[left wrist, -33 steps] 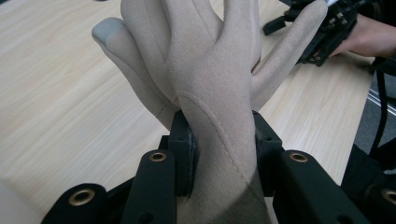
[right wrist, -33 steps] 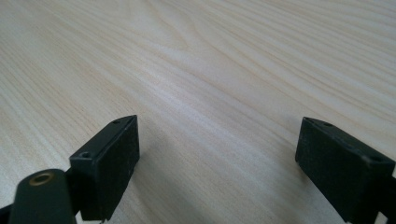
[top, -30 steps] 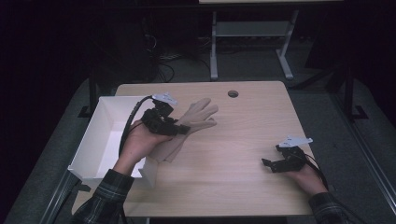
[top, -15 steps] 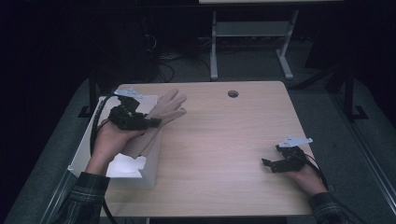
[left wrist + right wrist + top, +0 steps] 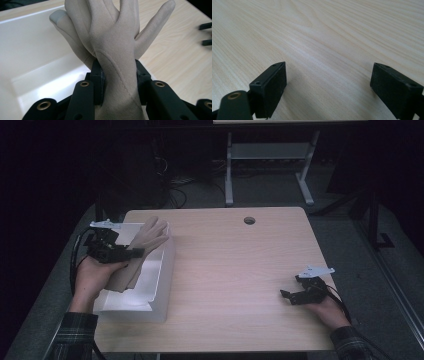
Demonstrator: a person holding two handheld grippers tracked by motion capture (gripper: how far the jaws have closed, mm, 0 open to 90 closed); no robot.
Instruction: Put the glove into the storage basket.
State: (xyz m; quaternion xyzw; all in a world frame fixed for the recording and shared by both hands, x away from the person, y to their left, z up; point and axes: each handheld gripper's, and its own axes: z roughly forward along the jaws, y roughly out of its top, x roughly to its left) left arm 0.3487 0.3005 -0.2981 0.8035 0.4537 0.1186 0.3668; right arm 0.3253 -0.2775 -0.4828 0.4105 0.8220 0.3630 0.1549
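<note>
A pale wood-grain table (image 5: 235, 270) with a round cable hole (image 5: 249, 220) fills mid-frame, in a dark room with grey carpet. At centre left of the high view, the left gripper (image 5: 131, 253) clamps a beige suede glove (image 5: 113, 52) at the wrist, over the white rectangular plastic bin (image 5: 162, 275). At lower right, the right gripper (image 5: 285, 296) rests with jaws spread and nothing between them. No writing is legible.
</note>
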